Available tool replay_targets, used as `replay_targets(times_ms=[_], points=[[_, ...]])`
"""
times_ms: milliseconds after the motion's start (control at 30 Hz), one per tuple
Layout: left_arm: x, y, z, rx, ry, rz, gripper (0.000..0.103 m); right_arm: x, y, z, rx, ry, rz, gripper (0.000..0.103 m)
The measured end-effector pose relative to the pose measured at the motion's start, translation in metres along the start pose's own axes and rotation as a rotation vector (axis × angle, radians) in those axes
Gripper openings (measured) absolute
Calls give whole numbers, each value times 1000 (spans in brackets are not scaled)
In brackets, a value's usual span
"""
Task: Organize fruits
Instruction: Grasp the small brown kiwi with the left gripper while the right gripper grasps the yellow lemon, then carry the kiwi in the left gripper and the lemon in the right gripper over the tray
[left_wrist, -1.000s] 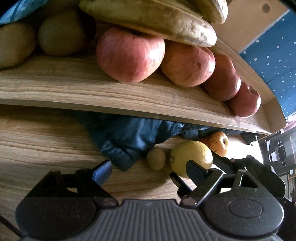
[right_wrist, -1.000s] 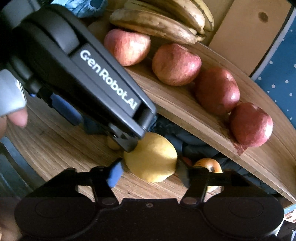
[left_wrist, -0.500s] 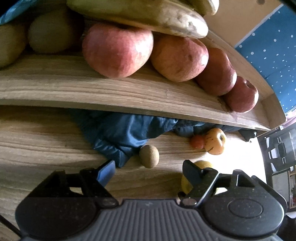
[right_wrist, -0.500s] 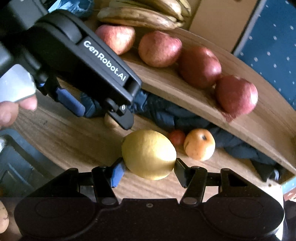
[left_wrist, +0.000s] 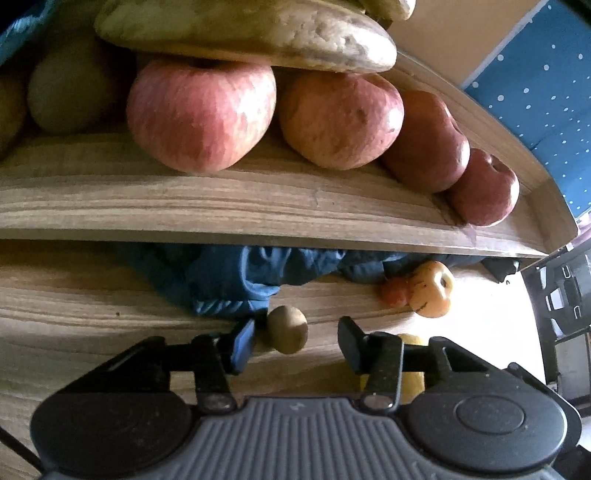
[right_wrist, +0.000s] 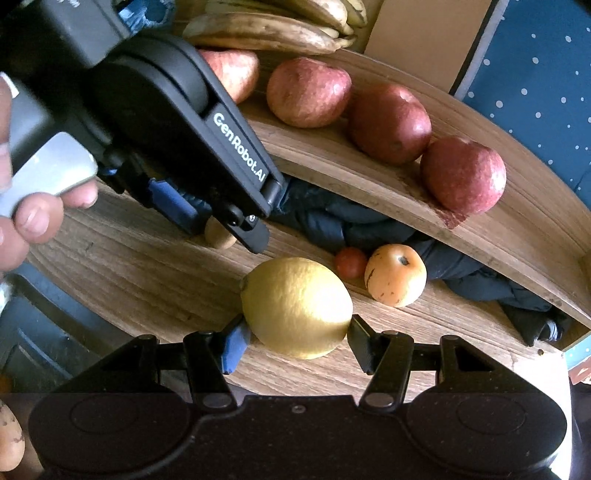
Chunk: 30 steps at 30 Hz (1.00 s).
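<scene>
Right gripper: fingers clamped on large yellow oval lemon, above wood-grain surface, apparently for shelving; left gripper: fingers narrowing around small brown kiwi, one pad near, no grip yet; red apples ranked on curved wooden shelf.

Wooden counter: lemon, kiwi, small tomato, yellow-orange apple, dark blue cloth. Raised wooden shelf: red apples in row, bananas behind.
</scene>
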<state>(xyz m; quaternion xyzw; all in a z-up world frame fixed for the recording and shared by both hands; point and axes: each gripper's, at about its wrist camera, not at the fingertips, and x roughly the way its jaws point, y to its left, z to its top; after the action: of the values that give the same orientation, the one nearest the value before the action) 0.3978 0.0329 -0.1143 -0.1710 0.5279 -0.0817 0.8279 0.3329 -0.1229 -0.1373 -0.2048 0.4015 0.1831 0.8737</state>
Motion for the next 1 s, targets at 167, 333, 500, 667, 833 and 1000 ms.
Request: replay_targets(times_ms=[167,333,500,667,833,1000], points=[[-1,1,0,10,-9,16,37,-1,-1,0,3,-1,0,60],[0,3,-2,5,-6,11,27,-1,-1,0,14,-8,-1,60],[0,1,-7,7,7,-5,27,-2,-2,-1,28,-14,6,59],[-3,-2,-16,21,25,-11,27,-6,-2,-3,35,-22,16,59],[-8,-5,-23,30,36,-16,27,-9,-1,-6,46,-36,15,58],[-15,-8,-26,40,23,-12,27,-12,0,-9,41,-46,23,58]])
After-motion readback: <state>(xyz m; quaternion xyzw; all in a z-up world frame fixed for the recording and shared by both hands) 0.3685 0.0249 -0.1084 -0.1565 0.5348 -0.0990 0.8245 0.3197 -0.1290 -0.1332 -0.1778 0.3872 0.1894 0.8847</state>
